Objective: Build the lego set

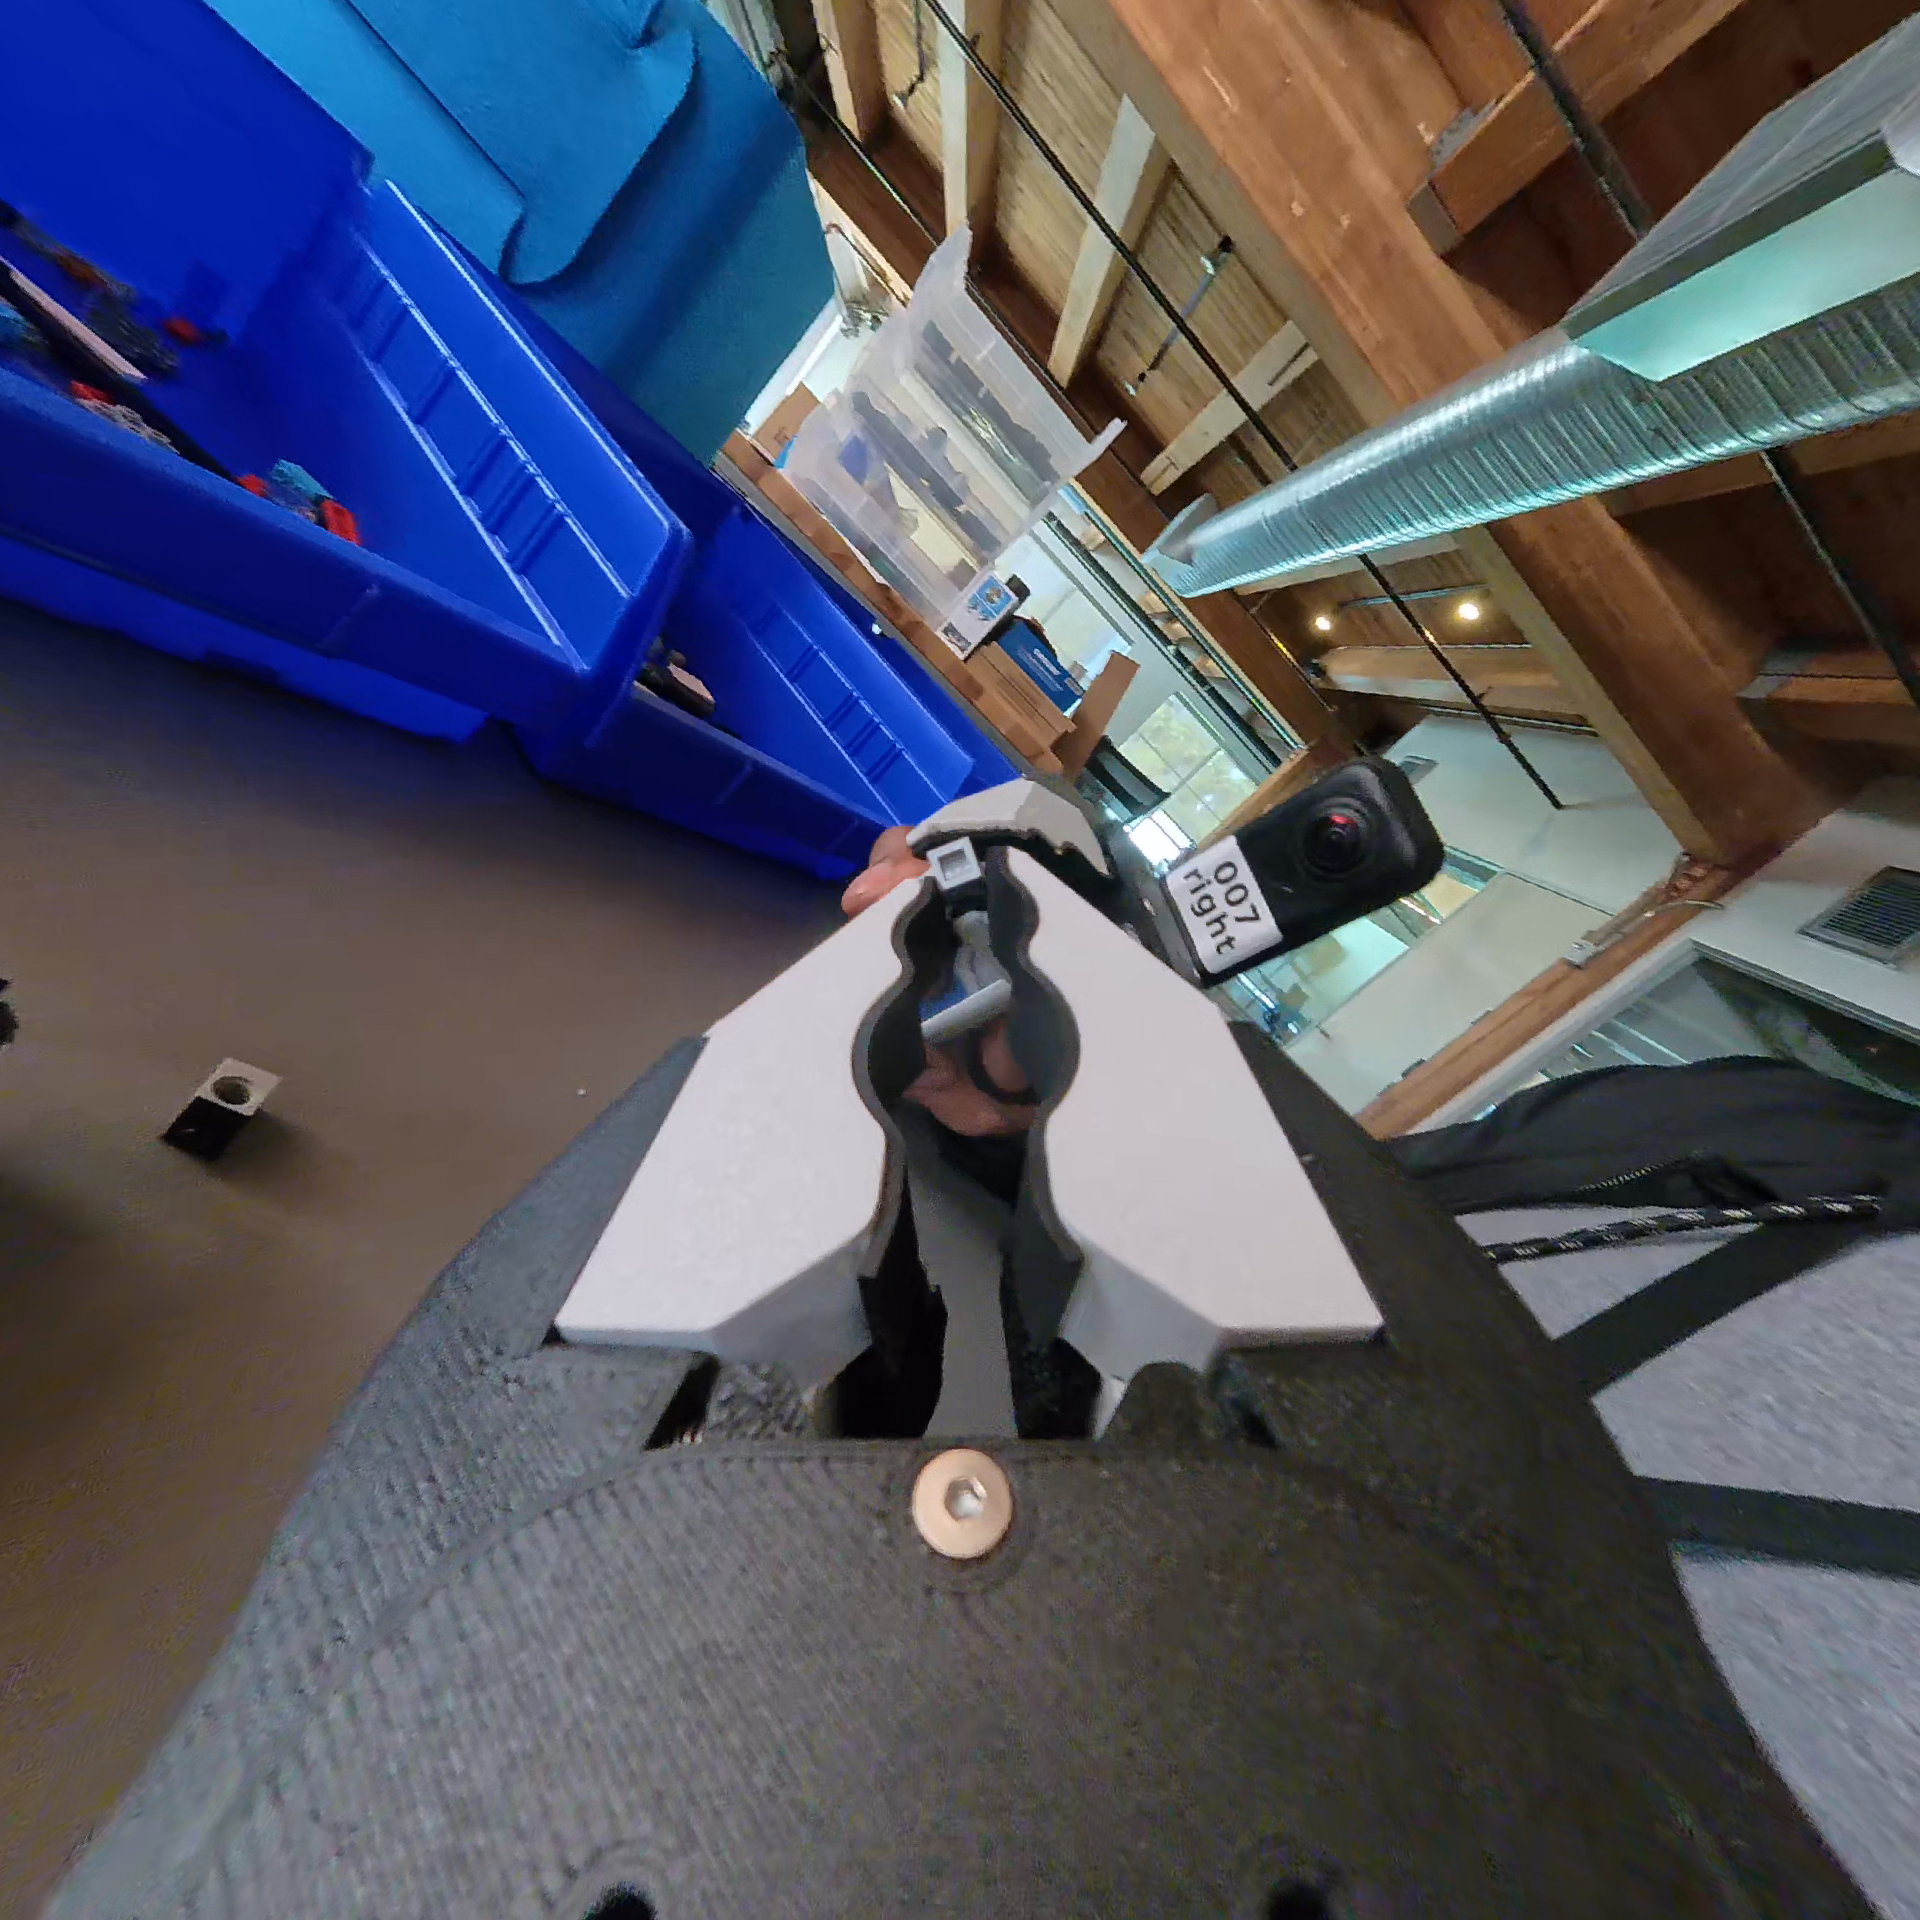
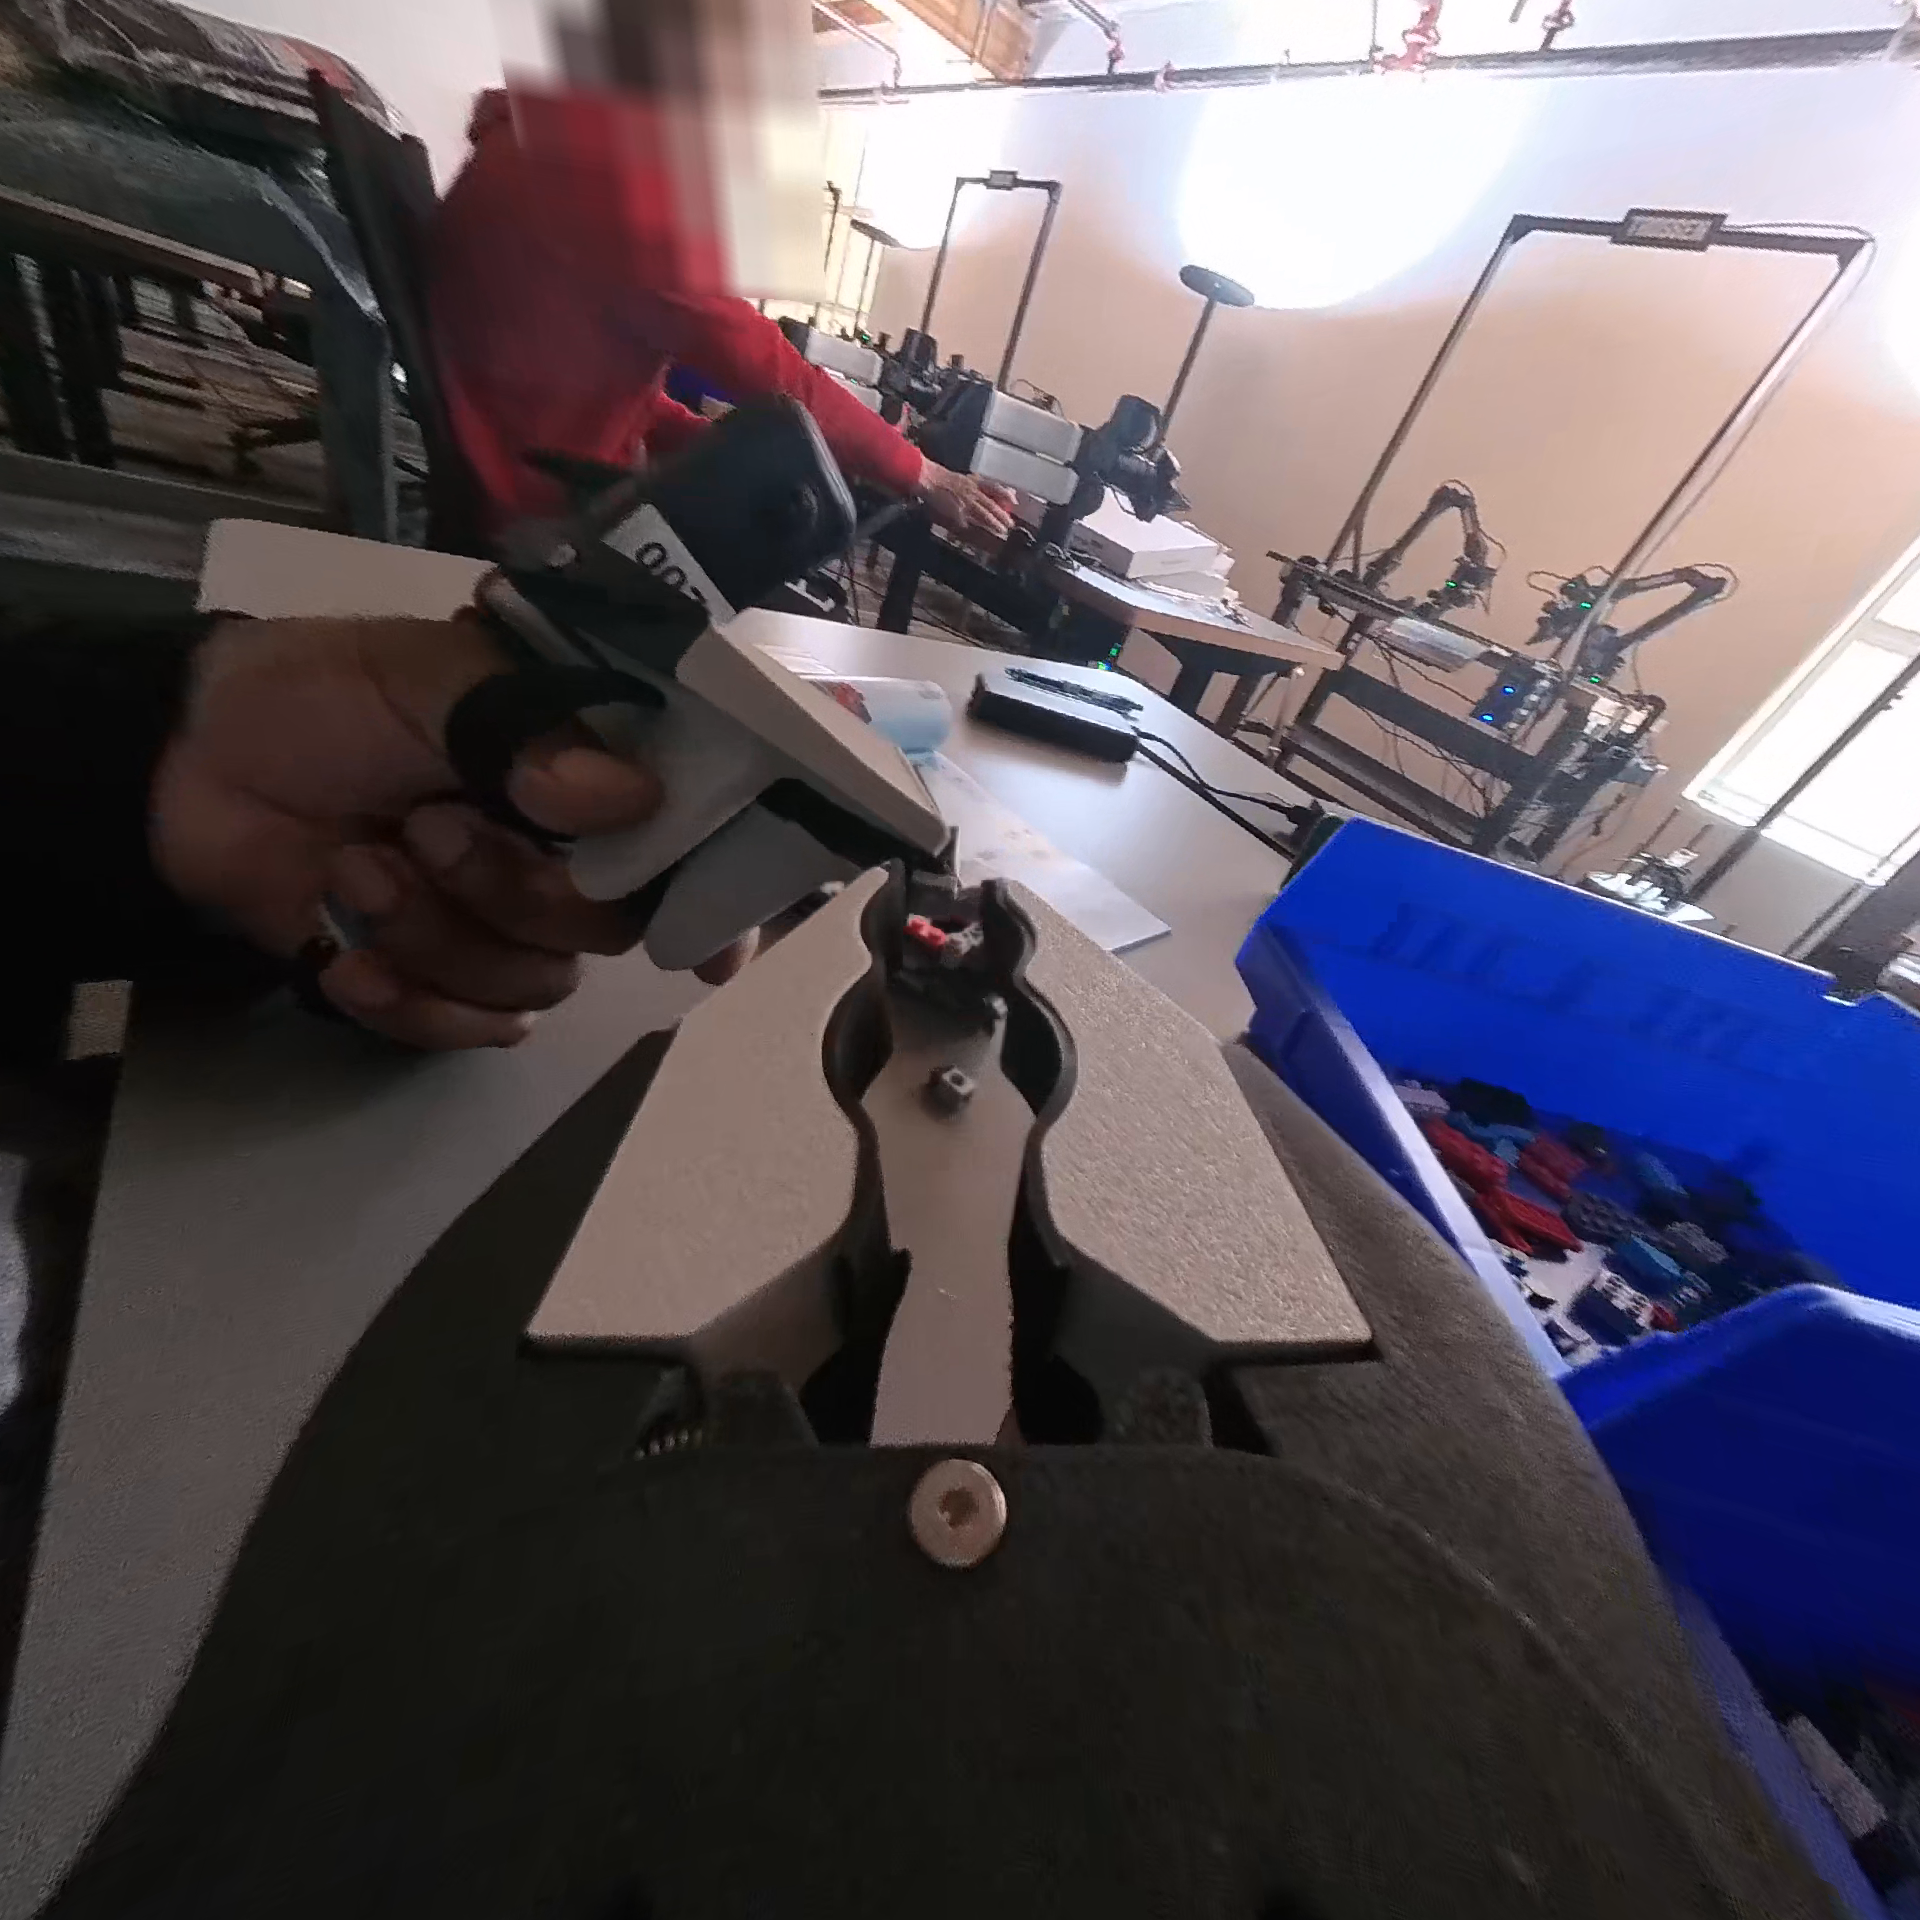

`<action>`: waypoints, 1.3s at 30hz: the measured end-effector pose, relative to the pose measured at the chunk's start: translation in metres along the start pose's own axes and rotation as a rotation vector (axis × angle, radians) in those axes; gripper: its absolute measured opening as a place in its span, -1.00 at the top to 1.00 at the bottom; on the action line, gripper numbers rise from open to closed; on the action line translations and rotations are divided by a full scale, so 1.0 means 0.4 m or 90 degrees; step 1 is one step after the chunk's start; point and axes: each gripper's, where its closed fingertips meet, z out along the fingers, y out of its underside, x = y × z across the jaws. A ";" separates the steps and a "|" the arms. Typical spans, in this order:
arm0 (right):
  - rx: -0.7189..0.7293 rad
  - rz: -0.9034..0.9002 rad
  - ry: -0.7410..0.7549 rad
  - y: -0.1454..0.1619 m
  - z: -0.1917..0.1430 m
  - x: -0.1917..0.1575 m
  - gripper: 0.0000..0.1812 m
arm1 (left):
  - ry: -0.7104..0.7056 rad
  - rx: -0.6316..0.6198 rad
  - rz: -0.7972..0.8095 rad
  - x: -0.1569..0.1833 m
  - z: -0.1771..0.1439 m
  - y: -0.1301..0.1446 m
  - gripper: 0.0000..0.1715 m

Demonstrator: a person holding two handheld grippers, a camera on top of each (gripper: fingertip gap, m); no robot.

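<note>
My left gripper (image 1: 961, 883) is shut on a small grey lego piece (image 1: 954, 862) at its tips. My right gripper (image 2: 940, 914) is shut on a small lego assembly (image 2: 940, 935) of red and black parts. The two grippers meet tip to tip above the table. In the right wrist view the left gripper (image 2: 930, 857), held by a hand (image 2: 343, 810), presses its tip onto the assembly from the upper left. A blue and grey part (image 1: 966, 997) shows in the gap between the left fingers. The right gripper's camera (image 1: 1320, 842) faces the left view.
Blue bins (image 1: 468, 499) (image 2: 1558, 987) with several loose bricks (image 2: 1538, 1195) stand at the table's side. A small black and grey brick (image 1: 220, 1107) lies on the dark mat (image 1: 416, 935). A grey piece (image 2: 951, 1091) lies under the right gripper. A black flat device (image 2: 1049, 712) lies farther back. Less than 4 cm separates the two grippers' tips.
</note>
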 end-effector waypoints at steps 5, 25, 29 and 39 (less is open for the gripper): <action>-0.012 -0.068 0.056 -0.004 0.002 0.007 0.83 | 0.005 0.027 -0.038 0.000 0.000 -0.008 0.90; -0.008 -0.132 0.060 -0.014 -0.009 -0.001 0.84 | 0.060 0.032 -0.146 0.009 0.000 -0.005 0.91; 0.016 -0.058 0.010 -0.019 -0.016 -0.004 0.84 | 0.071 0.019 -0.130 0.017 0.004 -0.003 0.91; 0.016 -0.077 0.014 -0.018 -0.025 0.000 0.85 | 0.078 0.010 -0.131 0.014 0.012 -0.004 0.92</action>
